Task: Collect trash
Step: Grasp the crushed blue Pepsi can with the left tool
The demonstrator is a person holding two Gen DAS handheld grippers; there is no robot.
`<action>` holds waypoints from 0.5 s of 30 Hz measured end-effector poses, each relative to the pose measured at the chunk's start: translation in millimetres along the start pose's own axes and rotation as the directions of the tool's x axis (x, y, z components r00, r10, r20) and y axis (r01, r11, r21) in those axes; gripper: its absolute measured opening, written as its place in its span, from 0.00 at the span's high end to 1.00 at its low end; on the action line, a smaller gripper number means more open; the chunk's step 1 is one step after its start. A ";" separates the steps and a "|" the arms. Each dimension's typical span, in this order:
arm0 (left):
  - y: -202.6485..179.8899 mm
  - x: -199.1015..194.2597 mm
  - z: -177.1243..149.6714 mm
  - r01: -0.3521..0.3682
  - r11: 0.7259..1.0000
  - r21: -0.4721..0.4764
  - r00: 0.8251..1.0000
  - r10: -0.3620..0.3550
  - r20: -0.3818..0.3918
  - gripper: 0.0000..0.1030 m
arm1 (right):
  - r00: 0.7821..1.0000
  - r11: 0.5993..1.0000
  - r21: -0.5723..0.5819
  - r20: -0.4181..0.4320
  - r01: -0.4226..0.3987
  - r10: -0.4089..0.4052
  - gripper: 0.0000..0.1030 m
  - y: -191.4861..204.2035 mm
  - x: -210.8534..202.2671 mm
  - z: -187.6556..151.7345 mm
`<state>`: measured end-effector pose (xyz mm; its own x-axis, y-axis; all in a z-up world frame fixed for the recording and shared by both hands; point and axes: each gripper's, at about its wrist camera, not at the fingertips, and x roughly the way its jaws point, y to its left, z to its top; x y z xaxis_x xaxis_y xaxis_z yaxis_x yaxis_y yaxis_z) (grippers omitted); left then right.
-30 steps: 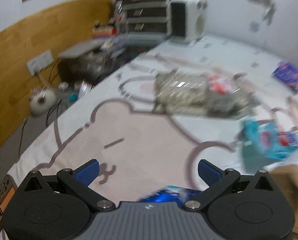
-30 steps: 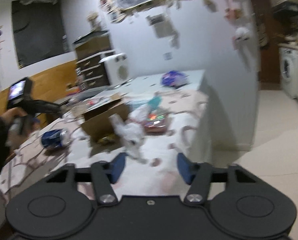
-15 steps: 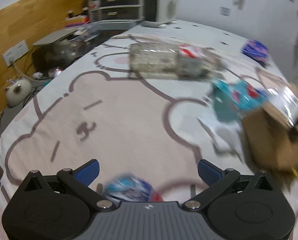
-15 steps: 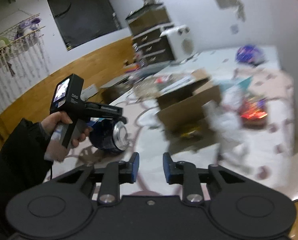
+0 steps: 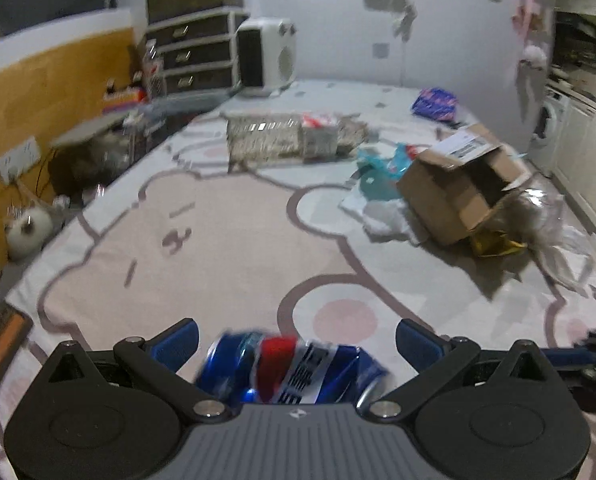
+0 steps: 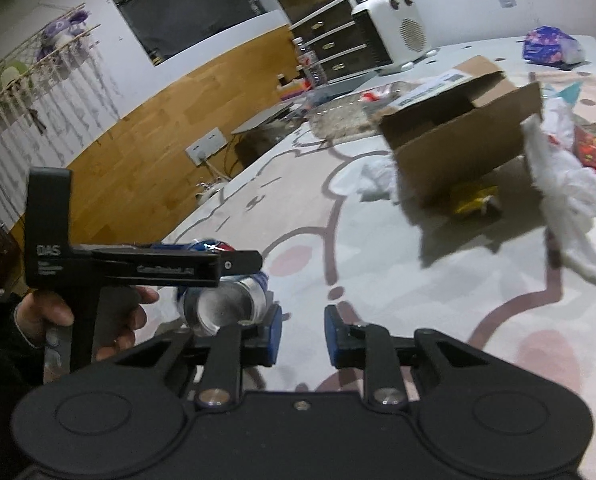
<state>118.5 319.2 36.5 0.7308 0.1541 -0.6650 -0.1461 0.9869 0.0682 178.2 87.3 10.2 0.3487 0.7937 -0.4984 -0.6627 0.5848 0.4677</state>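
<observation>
A crushed blue and red soda can (image 5: 293, 372) lies on its side on the pink patterned cloth between the wide-open fingers of my left gripper (image 5: 295, 338). The jaws do not touch it. The can (image 6: 225, 300) also shows in the right wrist view under the left gripper's body. My right gripper (image 6: 302, 334) is empty with a small gap between its fingers, just right of the can. An open cardboard box (image 5: 462, 192) lies tipped at the right, also in the right wrist view (image 6: 462, 140).
White plastic bags (image 6: 566, 196), a yellow wrapper (image 5: 496, 244), a teal bag (image 5: 378, 172) and a clear packet (image 5: 293, 140) lie around the box. A purple bag (image 5: 434, 104), a white heater (image 5: 265, 56) and drawers (image 5: 193, 56) stand at the back.
My left gripper has tilted up and the can lies further in between its fingers. My right gripper has come close to the can and opened a little.
</observation>
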 end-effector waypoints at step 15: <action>19.1 -9.0 -13.6 0.114 0.984 0.138 0.993 -0.107 -0.056 0.00 | 0.993 0.986 -0.128 -0.063 -0.108 0.101 0.91 32.1 40.0 7.5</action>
<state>100.1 336.1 33.7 0.7035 0.0447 -0.7093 0.0314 0.9951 0.0939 175.9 139.0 10.8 0.2375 0.8365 -0.4939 -0.7757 0.4694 0.4219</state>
